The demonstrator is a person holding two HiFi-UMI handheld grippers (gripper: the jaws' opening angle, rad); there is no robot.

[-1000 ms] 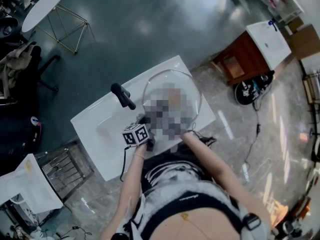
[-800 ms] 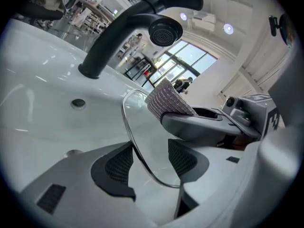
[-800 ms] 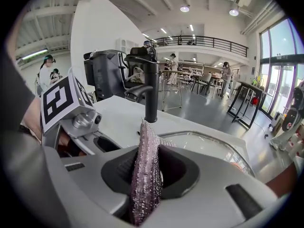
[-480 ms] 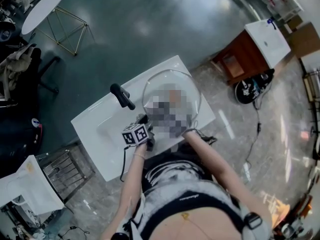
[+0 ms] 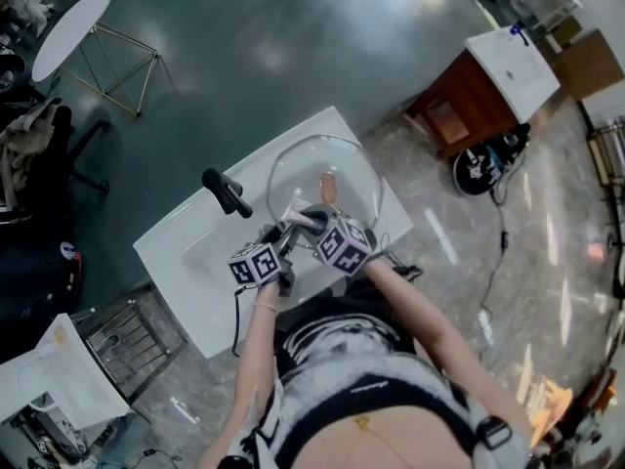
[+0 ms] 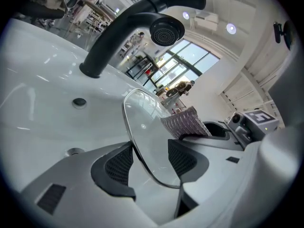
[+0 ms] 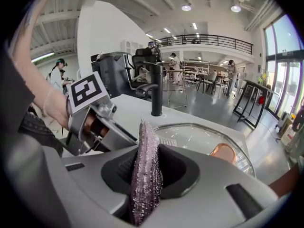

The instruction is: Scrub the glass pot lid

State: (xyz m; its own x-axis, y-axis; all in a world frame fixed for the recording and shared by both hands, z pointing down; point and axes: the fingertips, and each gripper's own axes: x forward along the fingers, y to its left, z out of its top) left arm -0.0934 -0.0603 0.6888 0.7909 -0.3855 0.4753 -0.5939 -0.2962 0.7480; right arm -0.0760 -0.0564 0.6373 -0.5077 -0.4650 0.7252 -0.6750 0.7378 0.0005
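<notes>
Clear round glass pot lid [image 5: 337,159] with a copper handle is at the right end of the white washstand top [image 5: 186,262], beside the black tap [image 5: 225,191]. Left gripper [image 6: 151,160] clamps its near rim; right gripper [image 7: 148,172] pinches a sparkly purple scouring cloth [image 7: 146,151] at that rim. Scrub looks barely begun, most glass left

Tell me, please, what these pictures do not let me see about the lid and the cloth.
- Head view: whether the scrubbing cloth touches the glass pot lid is too small to tell.
- Left gripper view: the lid's knob does not show; the cloth seems to cover it.
- Right gripper view: the cloth's lower end is hidden inside the right gripper.
</notes>
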